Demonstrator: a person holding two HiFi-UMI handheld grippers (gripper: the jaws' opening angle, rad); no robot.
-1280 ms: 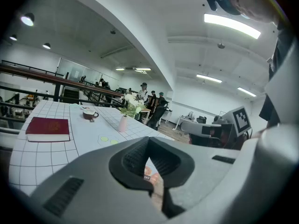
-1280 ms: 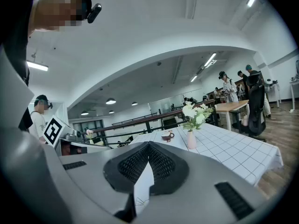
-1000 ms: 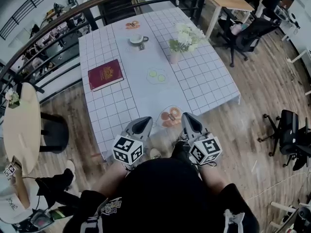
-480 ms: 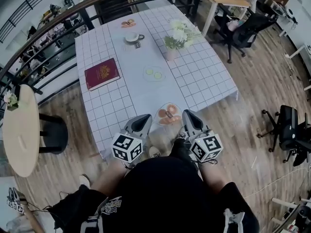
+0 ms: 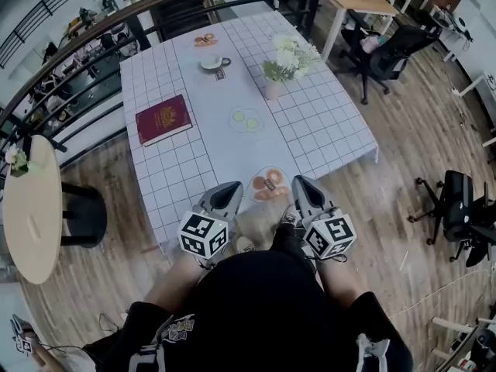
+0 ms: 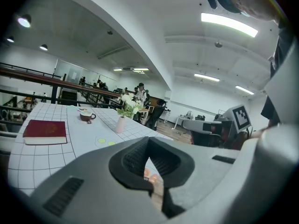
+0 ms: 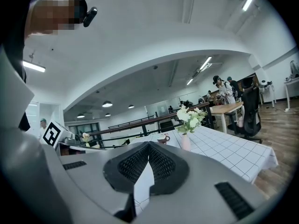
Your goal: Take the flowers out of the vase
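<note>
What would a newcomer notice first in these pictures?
Probably the white flowers in their pink vase, toward the far right of the gridded table. Then the red book on its left side, and the left gripper and right gripper, both shut and empty, at the near edge.

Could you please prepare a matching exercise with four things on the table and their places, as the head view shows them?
Things:
1 red book
2 cup
3 vase of flowers
4 plate of food

Places on the table:
A nearest edge
B left side
C far end
D right half, beside the middle strip

Pairs: 1-B; 2-C; 3-D; 4-A
</note>
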